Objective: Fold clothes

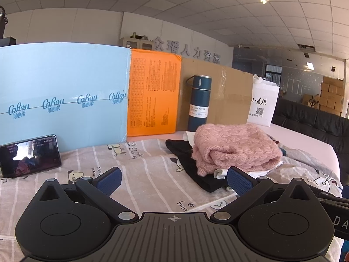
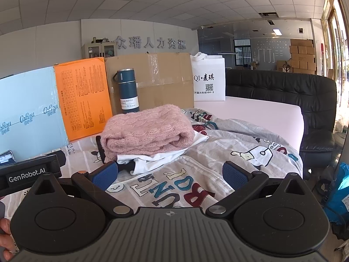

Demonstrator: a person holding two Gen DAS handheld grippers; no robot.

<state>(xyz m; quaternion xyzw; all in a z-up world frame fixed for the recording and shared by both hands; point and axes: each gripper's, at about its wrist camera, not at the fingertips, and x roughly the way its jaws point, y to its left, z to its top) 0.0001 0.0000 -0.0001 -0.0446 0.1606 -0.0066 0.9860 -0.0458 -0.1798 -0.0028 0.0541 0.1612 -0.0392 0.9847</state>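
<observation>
I see the pink sweater [image 2: 148,128] already folded, sitting on top of a white garment [image 2: 161,159] and a black one [image 1: 189,163] toward the bed's [image 2: 261,113] far edge, in front of the bottle [image 2: 127,91]. The printed grey garment [image 2: 229,152] beside the stack lies rumpled, so I judge it still unfolded. My left gripper [image 1: 174,181] and right gripper [image 2: 170,174] both gape wide, empty.
</observation>
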